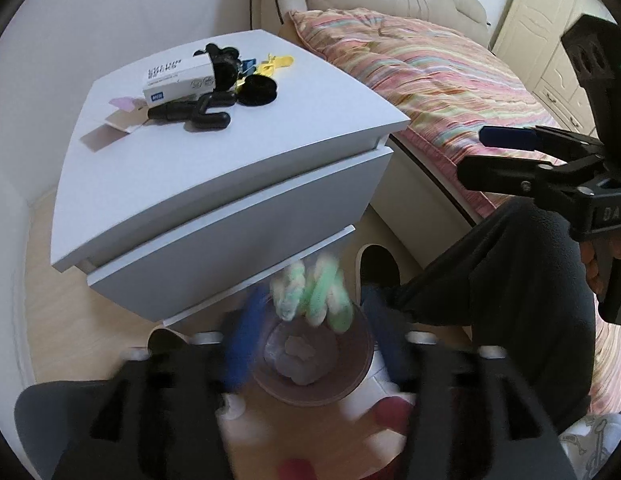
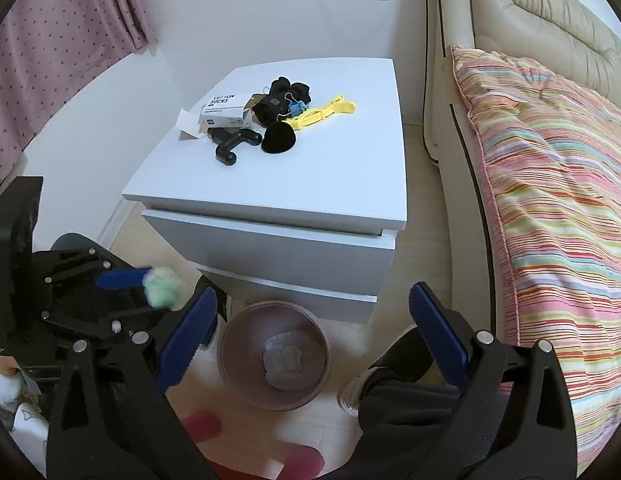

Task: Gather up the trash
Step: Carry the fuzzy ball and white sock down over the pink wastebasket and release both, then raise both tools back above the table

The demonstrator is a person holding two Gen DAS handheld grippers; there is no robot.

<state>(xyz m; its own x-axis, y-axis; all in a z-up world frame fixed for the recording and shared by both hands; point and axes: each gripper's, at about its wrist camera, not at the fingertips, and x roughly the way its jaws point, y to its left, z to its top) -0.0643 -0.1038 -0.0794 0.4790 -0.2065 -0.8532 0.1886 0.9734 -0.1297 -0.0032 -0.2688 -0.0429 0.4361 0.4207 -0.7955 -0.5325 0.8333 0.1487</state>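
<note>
A: How much of the left gripper (image 1: 310, 344) could you make out?

B: Little in its own view; its blue fingers (image 1: 240, 344) were smeared by blur. They stood apart, and no pad pressed on the green-and-white wad (image 1: 314, 296), which was blurred too, just beyond the fingertips and over the near rim of the brown bin (image 1: 358, 376). From the right wrist, the wad (image 2: 163, 286) sat at the tip of one blue finger (image 2: 118, 279); the other finger was hidden behind black frame. Whether it touched, I could not tell.

A: And inside the bin?

B: A crumpled pale lump (image 2: 284, 360) at the bottom, between the right gripper's fingers in that view. What it was, I could not tell.

A: The right gripper (image 2: 310, 344) itself?

B: Wide open, nothing between its fingers. A dark trouser leg (image 2: 406, 404) covered the floor by the right finger (image 2: 440, 342).

A: Further out?

B: Beyond both fingertips, a white desk (image 2: 278, 184) carried a socks box (image 2: 224, 110) and black bits half-hidden behind it.
</note>
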